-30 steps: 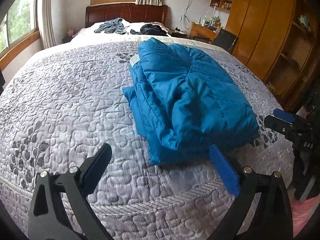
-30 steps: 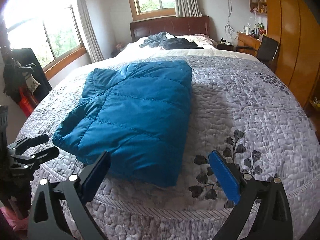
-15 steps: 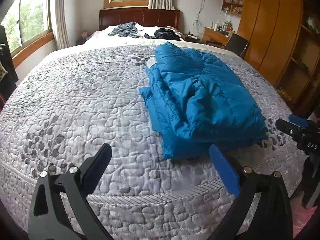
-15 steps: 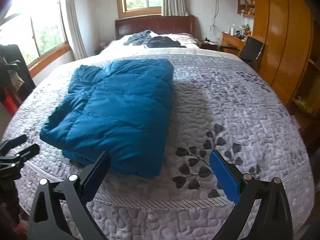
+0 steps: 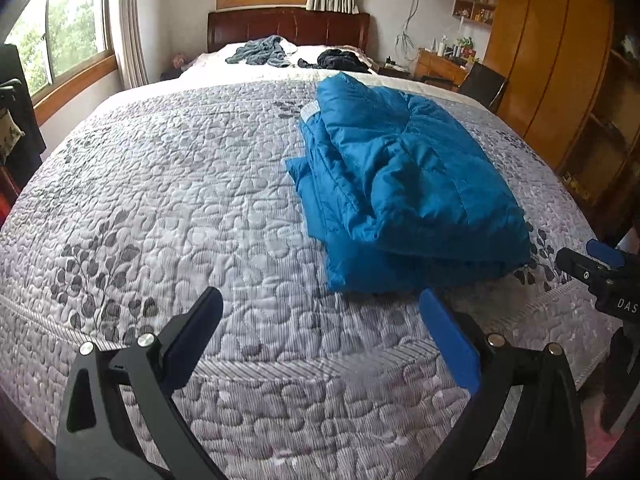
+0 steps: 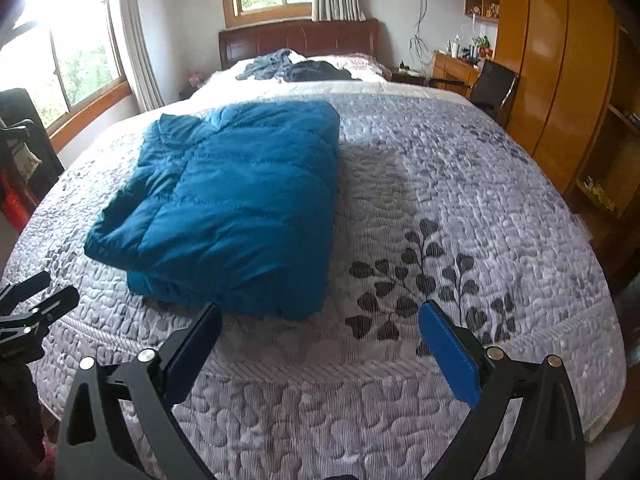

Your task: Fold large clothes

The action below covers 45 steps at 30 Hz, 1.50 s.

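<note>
The blue quilted jacket [image 5: 404, 184] lies folded into a thick, roughly rectangular bundle on the grey leaf-patterned bedspread [image 5: 180, 208], near the foot edge of the bed and nearer the wardrobe side in the left wrist view. Several layers show stacked along its edge facing the left wrist camera, with a pale lining strip visible at the far corner. In the right wrist view its top panel is smooth and flat. The left gripper [image 5: 320, 332] is above the foot edge of the bedspread, jaws wide apart and holding nothing, clear of the jacket. The right gripper [image 6: 320, 336] is likewise above the foot edge, just beside the jacket's near corner, jaws wide apart and empty. Each gripper appears at the margin of the other's view. Beyond the jacket, a grey garment [image 5: 260, 51] and a dark garment [image 5: 340, 60] lie crumpled near the wooden headboard [image 5: 288, 26]. A wooden wardrobe [image 5: 552, 60] stands along the right wall, with a dark chair [image 5: 484, 84] beside a desk.
</note>
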Tool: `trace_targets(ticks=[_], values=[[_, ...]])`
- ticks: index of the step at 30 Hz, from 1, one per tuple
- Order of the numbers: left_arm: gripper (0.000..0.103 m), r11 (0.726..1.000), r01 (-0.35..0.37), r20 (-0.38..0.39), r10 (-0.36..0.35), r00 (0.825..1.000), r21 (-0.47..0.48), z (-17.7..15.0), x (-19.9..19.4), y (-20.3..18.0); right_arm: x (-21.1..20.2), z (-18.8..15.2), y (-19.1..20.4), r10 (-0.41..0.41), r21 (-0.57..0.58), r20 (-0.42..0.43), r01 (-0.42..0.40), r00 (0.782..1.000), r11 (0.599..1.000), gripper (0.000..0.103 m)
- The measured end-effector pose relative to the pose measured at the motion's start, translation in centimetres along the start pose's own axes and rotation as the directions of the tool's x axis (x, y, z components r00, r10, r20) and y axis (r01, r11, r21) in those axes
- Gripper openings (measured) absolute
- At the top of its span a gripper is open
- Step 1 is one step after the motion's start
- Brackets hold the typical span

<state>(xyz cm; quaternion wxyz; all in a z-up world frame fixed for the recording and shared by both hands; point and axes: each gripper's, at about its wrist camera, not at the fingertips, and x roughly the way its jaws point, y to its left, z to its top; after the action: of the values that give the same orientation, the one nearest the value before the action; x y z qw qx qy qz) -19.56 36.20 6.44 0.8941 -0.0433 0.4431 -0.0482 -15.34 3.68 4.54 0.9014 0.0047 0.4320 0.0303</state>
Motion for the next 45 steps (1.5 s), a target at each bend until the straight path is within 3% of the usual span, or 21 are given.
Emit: trace_targets(ticks=[11, 45], values=[[0.098, 1.000, -0.009, -0.004, 0.009, 1.000, -0.011, -0.6, -0.8, -0.3, -0.7, -1.3, 0.1, -0.015, -0.001, -0.040, 0.015, 0.999, 1.000, 0.099], [0.098, 0.999, -0.034, -0.026, 0.034, 0.999, 0.007, -0.8, 0.0, -0.6, 0.2, -1.2, 1.1, -0.013, -0.038, -0.056, 0.011, 0.998, 0.999, 0.099]])
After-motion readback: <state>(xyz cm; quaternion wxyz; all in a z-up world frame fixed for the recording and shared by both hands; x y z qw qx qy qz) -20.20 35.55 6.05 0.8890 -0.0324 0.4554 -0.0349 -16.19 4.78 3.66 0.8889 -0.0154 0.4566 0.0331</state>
